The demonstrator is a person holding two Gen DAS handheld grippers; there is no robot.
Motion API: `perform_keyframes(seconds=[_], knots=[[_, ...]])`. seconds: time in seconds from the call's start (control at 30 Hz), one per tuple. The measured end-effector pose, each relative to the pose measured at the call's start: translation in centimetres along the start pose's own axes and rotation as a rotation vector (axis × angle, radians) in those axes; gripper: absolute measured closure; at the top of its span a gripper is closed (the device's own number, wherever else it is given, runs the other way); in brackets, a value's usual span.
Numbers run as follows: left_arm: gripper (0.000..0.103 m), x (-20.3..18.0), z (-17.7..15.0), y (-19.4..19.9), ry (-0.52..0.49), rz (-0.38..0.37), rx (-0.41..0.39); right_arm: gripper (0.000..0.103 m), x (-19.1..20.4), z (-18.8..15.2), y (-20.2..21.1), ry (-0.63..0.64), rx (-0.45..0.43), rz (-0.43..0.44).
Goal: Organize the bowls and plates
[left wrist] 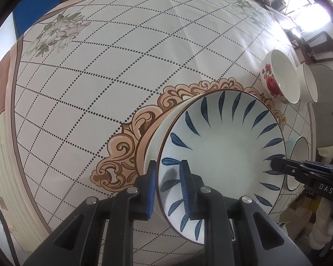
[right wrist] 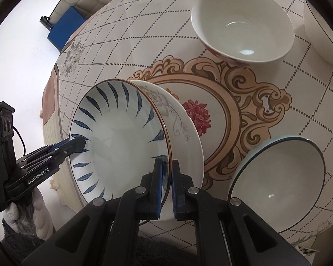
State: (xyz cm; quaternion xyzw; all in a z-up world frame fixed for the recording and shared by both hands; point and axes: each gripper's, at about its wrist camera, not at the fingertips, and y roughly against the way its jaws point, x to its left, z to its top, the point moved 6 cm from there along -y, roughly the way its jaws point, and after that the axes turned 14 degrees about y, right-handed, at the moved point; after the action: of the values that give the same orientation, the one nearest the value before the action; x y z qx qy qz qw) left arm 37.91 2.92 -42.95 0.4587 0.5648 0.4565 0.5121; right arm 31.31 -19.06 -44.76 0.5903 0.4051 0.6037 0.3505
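Observation:
A white dish with blue leaf strokes [left wrist: 222, 146] [right wrist: 119, 137] hangs over the table's ornate centre medallion [right wrist: 233, 110], held at two opposite edges. My left gripper [left wrist: 168, 163] is shut on its near rim, one pad inside and one outside; its tip [right wrist: 77, 143] shows in the right wrist view. My right gripper [right wrist: 167, 161] is shut on the opposite rim, and its tip [left wrist: 275, 165] shows in the left wrist view. A white surface with a grey flower print [right wrist: 177, 115] lies just behind the rim. I cannot tell whether it is the dish's outer wall or a second plate.
Three bowls stand to the right of the medallion: a rose-printed one [left wrist: 275, 82] [right wrist: 244, 26], a white one with a thin dark rim [left wrist: 308, 82], and a pale blue one with a dark rim [left wrist: 299, 155] [right wrist: 282, 181]. The checked tablecloth [left wrist: 122, 77] stretches left. Gloved hands hold both tools.

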Motion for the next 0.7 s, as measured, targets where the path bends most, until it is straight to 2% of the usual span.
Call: perform_keyframes(seconds=[0.43,0.7], knots=[[0.085,-0.2,-1.0,-2.7,-0.011,0.091,0.003,0.094,-0.1,-0.9,-1.9,0.033,0.036,-0.048],[0.085,-1.1,-1.9,-4.0,-0.014,0.095,0.020,0.094,0.2,-0.3,-2.4,0.056,0.050,-0.095]])
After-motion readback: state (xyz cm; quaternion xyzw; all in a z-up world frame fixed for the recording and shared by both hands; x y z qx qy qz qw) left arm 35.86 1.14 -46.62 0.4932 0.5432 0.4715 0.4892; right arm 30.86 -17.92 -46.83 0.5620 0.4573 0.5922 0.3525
